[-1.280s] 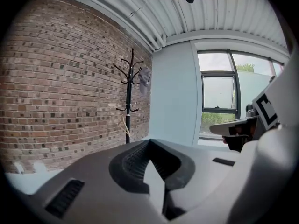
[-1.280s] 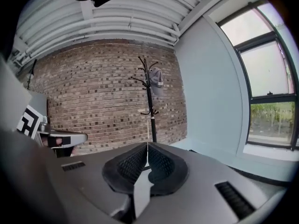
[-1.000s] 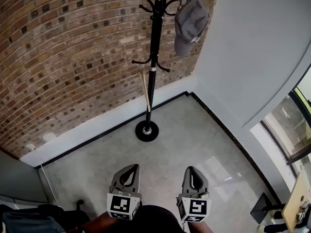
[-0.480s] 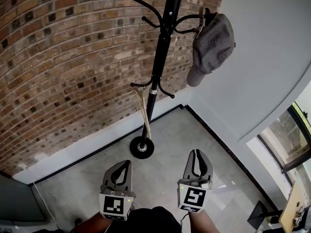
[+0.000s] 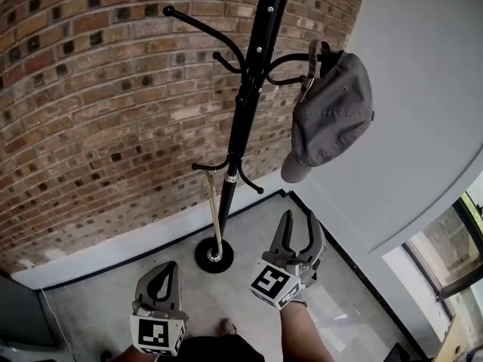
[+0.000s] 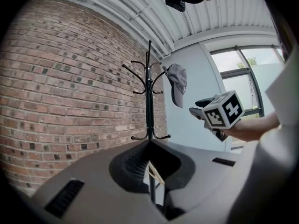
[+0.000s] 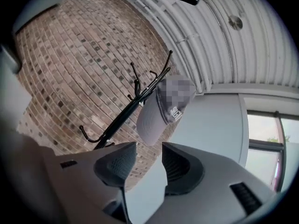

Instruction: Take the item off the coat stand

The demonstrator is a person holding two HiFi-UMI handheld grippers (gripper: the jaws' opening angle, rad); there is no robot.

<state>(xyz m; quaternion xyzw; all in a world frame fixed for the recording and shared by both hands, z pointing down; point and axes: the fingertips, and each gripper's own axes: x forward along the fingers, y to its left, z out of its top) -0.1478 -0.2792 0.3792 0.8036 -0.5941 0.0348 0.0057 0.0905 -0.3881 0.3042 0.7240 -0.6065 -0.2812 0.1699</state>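
Note:
A grey cap (image 5: 332, 115) hangs by its back strap from an upper hook of the black coat stand (image 5: 249, 104), bill pointing down. My right gripper (image 5: 299, 221) is raised below the cap and apart from it. Its jaws are opening, with nothing between them. In the right gripper view the cap (image 7: 161, 111) shows beyond the gap of the right gripper (image 7: 148, 148), next to the coat stand (image 7: 122, 115). My left gripper (image 5: 164, 268) stays low near my body, shut and empty. The left gripper view has the coat stand (image 6: 149, 92) and cap (image 6: 178, 83) ahead of the left gripper (image 6: 149, 144).
The stand's round base (image 5: 213, 255) sits in a corner between a brick wall (image 5: 106, 111) and a white wall (image 5: 423, 89). A thin wooden stick (image 5: 216, 210) leans against the pole. A window (image 5: 453, 255) lies at the lower right.
The head view has come closer to the stand, and the cap looks larger. My right gripper has risen toward the cap and its jaws have parted. The left gripper has stayed low and shut.

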